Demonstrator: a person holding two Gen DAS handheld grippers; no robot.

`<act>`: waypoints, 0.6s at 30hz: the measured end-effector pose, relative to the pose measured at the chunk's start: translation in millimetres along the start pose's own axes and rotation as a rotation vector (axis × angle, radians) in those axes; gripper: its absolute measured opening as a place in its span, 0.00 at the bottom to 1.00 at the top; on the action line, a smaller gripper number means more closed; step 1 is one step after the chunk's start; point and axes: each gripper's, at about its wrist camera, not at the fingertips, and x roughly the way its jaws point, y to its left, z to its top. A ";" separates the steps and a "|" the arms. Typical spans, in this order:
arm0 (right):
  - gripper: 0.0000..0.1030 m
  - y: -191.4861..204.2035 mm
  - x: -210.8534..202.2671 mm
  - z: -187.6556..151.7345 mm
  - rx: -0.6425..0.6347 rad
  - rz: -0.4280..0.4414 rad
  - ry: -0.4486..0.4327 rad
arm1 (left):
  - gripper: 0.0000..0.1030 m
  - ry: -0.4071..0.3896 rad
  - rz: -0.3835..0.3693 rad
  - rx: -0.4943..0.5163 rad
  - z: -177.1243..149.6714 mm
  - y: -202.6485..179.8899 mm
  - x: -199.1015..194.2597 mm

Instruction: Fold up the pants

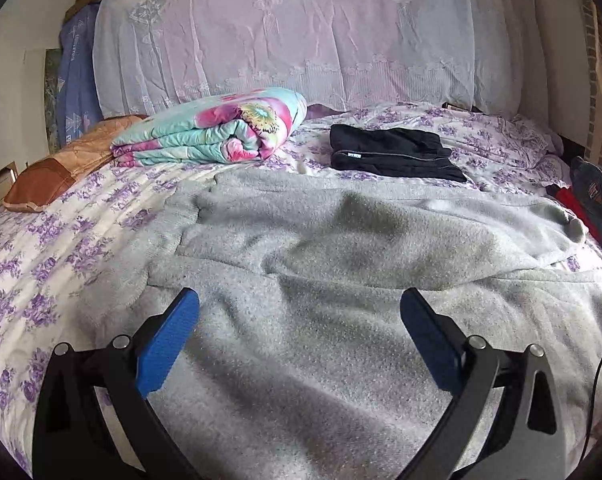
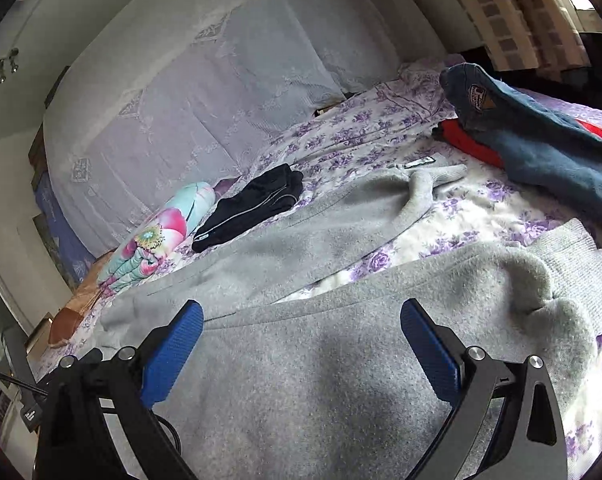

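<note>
Grey fleece pants lie spread flat on the purple-flowered bed sheet; we see both legs running across the bed, w/ a strip of sheet showing between them in the right wrist view. L gripper hangs just above the fabric, blue pads wide apart, nothing between them. R gripper same: fingers fully spread over the near leg, not gripping. Folded black garment sits beyond the pants, near the floral quilt.
</note>
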 end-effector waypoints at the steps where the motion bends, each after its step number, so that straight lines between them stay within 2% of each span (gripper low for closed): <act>1: 0.97 4.6 2.9 -2.5 -0.024 -0.002 0.018 | 0.95 0.023 -0.006 -0.014 -1.9 3.6 1.4; 5: 0.97 29.5 14.3 -13.7 -0.152 0.001 0.102 | 0.95 0.108 -0.103 -0.152 -14.7 41.7 0.2; 7: 0.97 39.1 23.6 -18.3 -0.206 -0.022 0.153 | 0.95 0.087 -0.175 -0.200 -25.9 59.1 -10.0; 8: 0.97 44.0 28.2 -20.5 -0.234 -0.032 0.175 | 0.95 0.082 -0.179 -0.201 -31.0 66.5 -17.3; 11: 0.97 61.3 29.9 -29.1 -0.324 -0.072 0.181 | 0.95 0.046 -0.126 -0.177 -41.6 76.7 -39.2; 13: 0.97 73.8 23.8 -35.3 -0.389 -0.094 0.146 | 0.95 0.031 0.018 -0.173 -43.1 83.0 -47.8; 14: 0.97 79.6 20.9 -38.9 -0.422 -0.105 0.132 | 0.95 0.024 0.055 -0.176 -41.7 87.4 -49.1; 15: 0.97 85.7 20.0 -43.6 -0.463 -0.116 0.128 | 0.95 0.026 0.060 -0.187 -39.5 94.9 -46.3; 16: 0.97 92.3 21.7 -48.2 -0.504 -0.131 0.137 | 0.95 0.061 0.050 -0.206 -37.8 103.1 -36.8; 18: 0.97 104.1 34.4 -56.7 -0.584 -0.189 0.197 | 0.96 0.219 -0.001 -0.223 -38.5 111.7 -1.2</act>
